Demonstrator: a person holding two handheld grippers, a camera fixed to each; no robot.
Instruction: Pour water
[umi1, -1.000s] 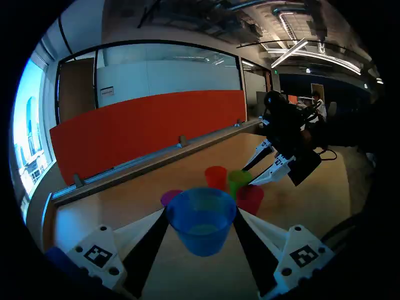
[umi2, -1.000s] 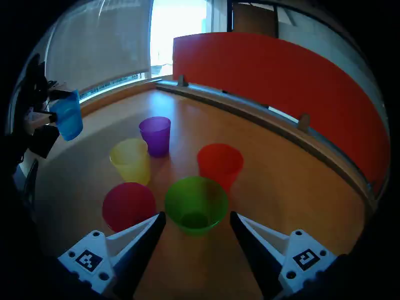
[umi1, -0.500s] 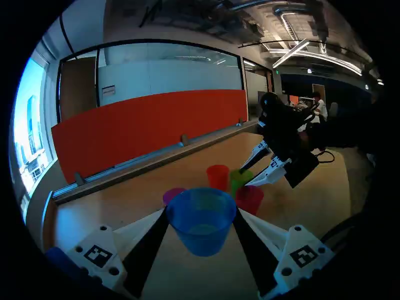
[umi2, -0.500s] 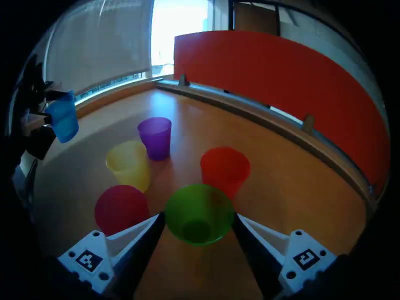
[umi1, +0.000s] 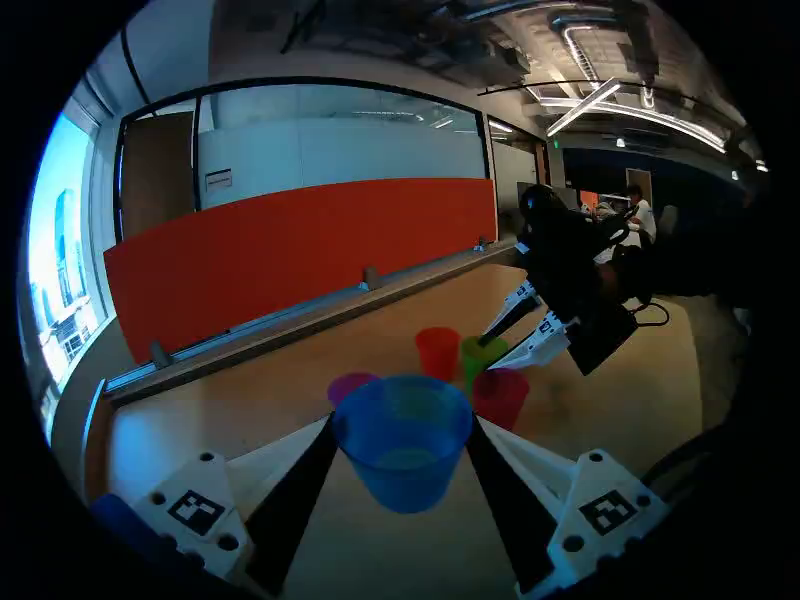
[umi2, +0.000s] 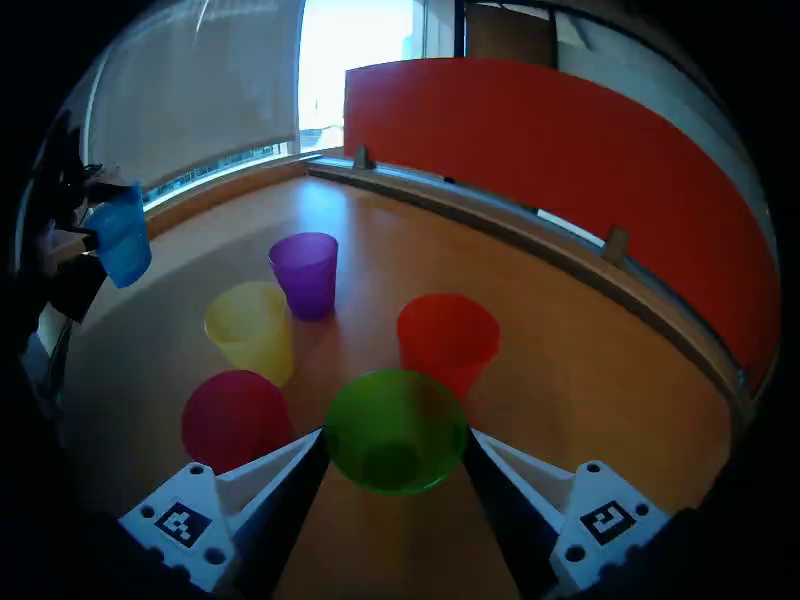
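Green cup (umi2: 393, 445) nearer, blue cup (umi1: 403, 455) in claw (umi1: 400, 428)

A wooden table (umi2: 620, 390) ends at an orange-red partition (umi2: 600, 150) along its far edge — a bright window (umi2: 350, 60) beyond, left.

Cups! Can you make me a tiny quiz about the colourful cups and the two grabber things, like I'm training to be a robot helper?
1. Which cup does the left gripper hold? A red, B blue, C yellow.
2. True or false: the purple cup lies tipped over on the table.
3. What colour is the cup between the fingers of the right gripper?

Key
1. B: it is the blue cup.
2. False: it stands upright.
3. Green: it is the green cup.
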